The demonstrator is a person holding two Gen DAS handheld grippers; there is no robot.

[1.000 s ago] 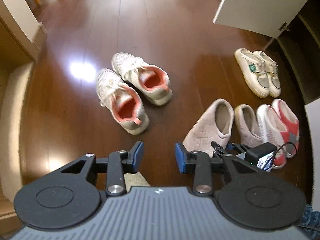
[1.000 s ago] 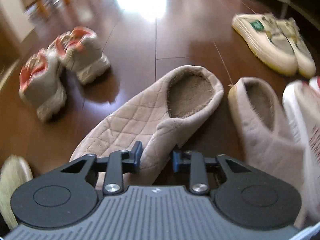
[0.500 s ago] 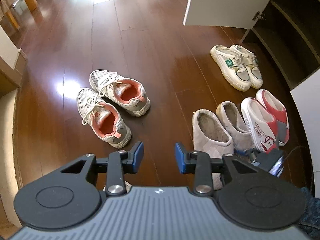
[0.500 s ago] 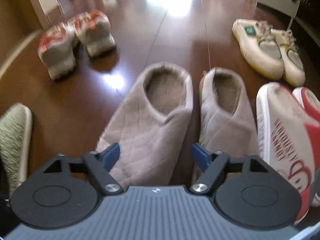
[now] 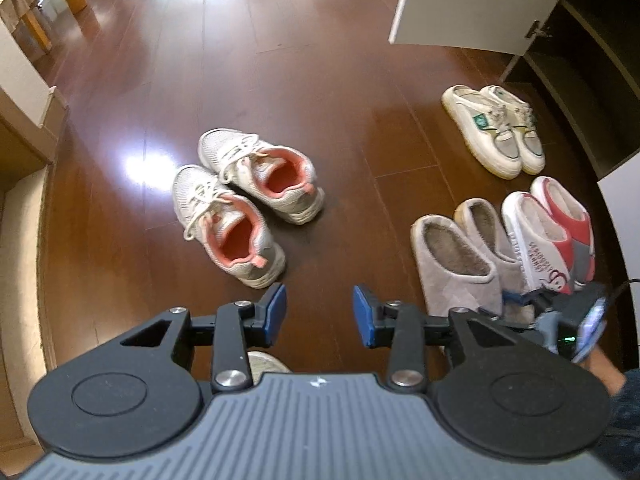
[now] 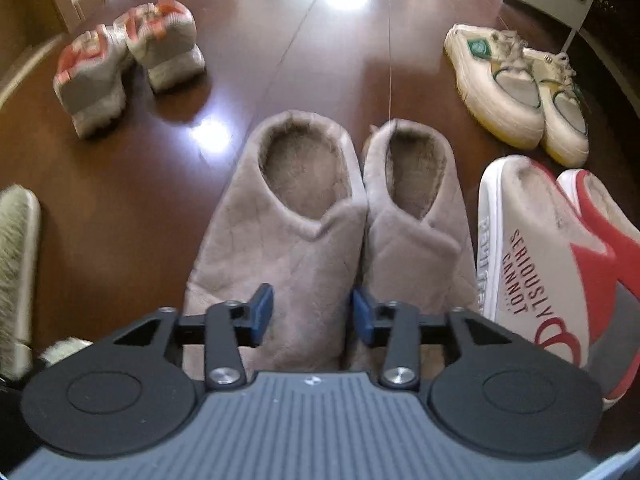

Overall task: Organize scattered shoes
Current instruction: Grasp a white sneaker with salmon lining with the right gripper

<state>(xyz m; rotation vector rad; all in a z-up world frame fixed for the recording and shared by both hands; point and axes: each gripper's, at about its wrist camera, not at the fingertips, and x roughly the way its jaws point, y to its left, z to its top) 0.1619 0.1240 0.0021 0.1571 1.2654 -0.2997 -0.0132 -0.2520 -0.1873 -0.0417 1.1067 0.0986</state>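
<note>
Two beige quilted slippers stand side by side on the wood floor, the left one [image 6: 288, 216] touching the right one [image 6: 416, 216]; they also show in the left wrist view [image 5: 452, 264]. My right gripper [image 6: 312, 312] is open, its jaws just above the toe of the left slipper, holding nothing. My left gripper [image 5: 320, 312] is open and empty above bare floor, near a pair of white and pink sneakers [image 5: 240, 200]. The right gripper also shows in the left wrist view [image 5: 560, 320].
A red and white slipper pair [image 6: 552, 264] stands right of the beige pair. White mules with green badges [image 6: 516, 92] sit farther right. An open shoe cabinet [image 5: 580, 60] is at the back right. A green-soled slipper [image 6: 16, 264] lies at the left.
The right gripper let go of the left beige slipper, which now sits straight beside its mate, and its jaws have narrowed after opening wide. The left gripper pulled back and up.
</note>
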